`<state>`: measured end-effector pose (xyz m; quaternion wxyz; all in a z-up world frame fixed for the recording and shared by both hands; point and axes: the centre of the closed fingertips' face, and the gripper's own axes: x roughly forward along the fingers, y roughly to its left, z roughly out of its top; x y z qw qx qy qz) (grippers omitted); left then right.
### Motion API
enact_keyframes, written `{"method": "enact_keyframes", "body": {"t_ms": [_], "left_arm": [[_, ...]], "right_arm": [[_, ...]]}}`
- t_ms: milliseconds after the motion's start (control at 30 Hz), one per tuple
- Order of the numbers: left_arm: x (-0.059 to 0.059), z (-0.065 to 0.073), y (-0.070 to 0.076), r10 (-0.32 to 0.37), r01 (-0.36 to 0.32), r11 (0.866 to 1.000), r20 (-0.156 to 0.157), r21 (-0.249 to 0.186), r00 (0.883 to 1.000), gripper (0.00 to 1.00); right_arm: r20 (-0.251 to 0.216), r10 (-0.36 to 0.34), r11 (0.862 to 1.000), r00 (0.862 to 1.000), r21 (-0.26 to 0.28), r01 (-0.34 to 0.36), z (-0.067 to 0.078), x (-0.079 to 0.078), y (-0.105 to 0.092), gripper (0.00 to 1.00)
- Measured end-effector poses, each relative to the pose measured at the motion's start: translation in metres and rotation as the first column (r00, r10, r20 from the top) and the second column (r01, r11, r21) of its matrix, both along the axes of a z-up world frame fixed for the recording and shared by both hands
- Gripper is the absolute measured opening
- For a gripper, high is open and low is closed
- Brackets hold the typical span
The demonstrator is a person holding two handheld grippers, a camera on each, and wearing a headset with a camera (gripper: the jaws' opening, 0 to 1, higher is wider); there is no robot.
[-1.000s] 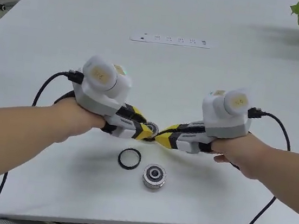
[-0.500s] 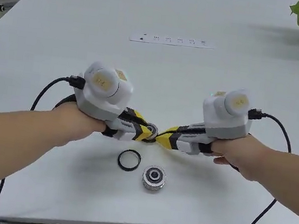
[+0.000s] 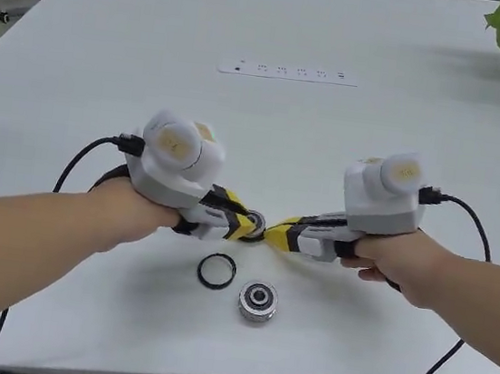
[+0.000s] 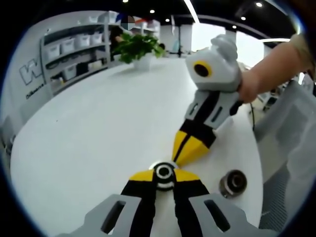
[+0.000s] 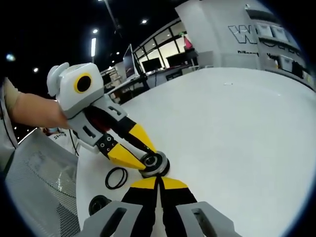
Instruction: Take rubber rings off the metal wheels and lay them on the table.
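Jaws of left gripper [image 3: 246, 225] clamped on wheel [image 3: 254, 221], jaws of right gripper [image 3: 270, 236] pressed together with tips against that wheel, loose ring [image 3: 216, 270] and second wheel [image 3: 258, 300] lying on table [image 3: 376, 129] just below it.

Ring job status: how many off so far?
Done: one rubber ring lies on the table beside a bare wheel. In hand: left gripper clamps a second wheel; right gripper, jaws shut, sits at its rim. Left: its ring looks not yet off.
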<state>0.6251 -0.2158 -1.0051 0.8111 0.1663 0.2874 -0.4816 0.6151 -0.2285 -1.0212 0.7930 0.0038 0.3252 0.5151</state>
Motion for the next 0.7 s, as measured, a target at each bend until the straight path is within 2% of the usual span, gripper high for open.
{"method": "enact_keyframes", "body": {"t_ms": [433, 533, 600, 700], "left_arm": [[-0.006, 0.002, -0.003, 0.014, -0.014, 1.000, 0.007, 0.014, 1.000, 0.13], [-0.007, 0.002, -0.003, 0.019, -0.020, 1.000, 0.004, 0.017, 1.000, 0.13], [-0.008, 0.002, -0.004, 0.019, -0.019, 1.000, 0.000, 0.016, 1.000, 0.13], [-0.009, 0.002, -0.005, 0.019, -0.019, 1.000, 0.001, 0.018, 1.000, 0.12]], "right_arm": [[-0.041, -0.046, 0.998, 0.998, 0.047, 0.048, 0.005, -0.001, -0.003, 0.00], [-0.060, -0.063, 0.995, 0.996, 0.072, 0.068, 0.009, -0.003, -0.003, 0.00], [-0.081, -0.084, 0.990, 0.993, 0.106, 0.092, 0.014, -0.002, -0.001, 0.00], [-0.081, -0.084, 0.991, 0.993, 0.101, 0.092, 0.014, -0.004, -0.001, 0.00]]}}
